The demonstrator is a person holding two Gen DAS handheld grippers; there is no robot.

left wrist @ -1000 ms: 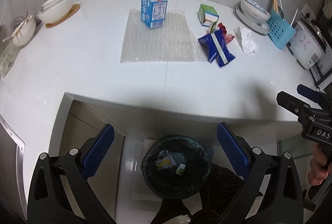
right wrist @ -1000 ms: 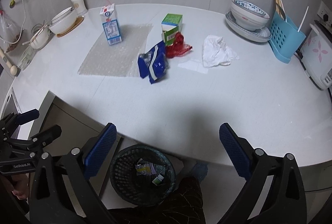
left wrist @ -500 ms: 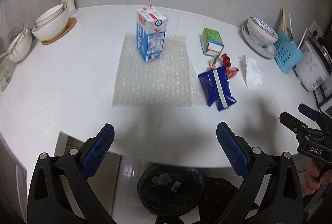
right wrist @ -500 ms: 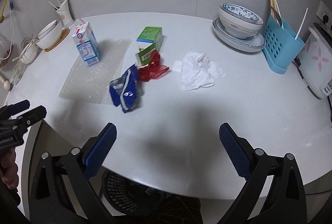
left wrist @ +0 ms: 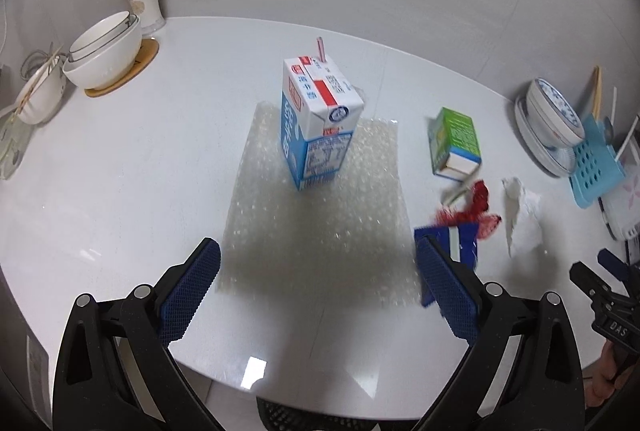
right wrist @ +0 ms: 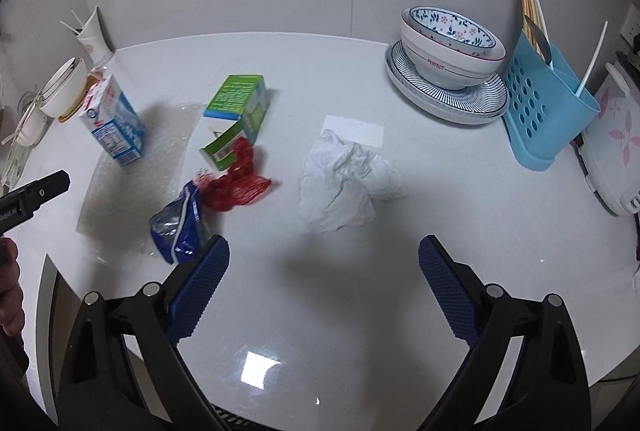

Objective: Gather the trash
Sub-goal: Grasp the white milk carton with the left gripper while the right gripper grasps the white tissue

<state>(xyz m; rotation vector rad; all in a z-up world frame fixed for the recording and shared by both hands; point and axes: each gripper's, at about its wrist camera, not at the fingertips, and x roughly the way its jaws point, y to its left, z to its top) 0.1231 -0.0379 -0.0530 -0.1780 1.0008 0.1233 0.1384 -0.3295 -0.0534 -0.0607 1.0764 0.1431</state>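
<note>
Trash lies on the white table. A blue-and-white milk carton (left wrist: 318,123) with a straw stands on a sheet of bubble wrap (left wrist: 316,215); it also shows in the right wrist view (right wrist: 114,125). A green box (right wrist: 238,107), a red net bag (right wrist: 236,185), a blue wrapper (right wrist: 178,227) and a crumpled white tissue (right wrist: 344,181) lie near the middle. My left gripper (left wrist: 318,291) is open and empty above the near end of the bubble wrap. My right gripper (right wrist: 322,289) is open and empty just short of the tissue.
White bowls (left wrist: 106,57) on a wooden coaster and a cup with straws (left wrist: 144,3) stand at the back left. A patterned bowl on a plate (right wrist: 450,45), a blue utensil holder (right wrist: 546,111) and a white appliance (right wrist: 616,155) stand at the right. A black bin rim (left wrist: 288,413) shows below the table edge.
Both grippers have risen from over the bin and moved forward over the table. The trash now looks nearer and larger. Both stay open and empty.
</note>
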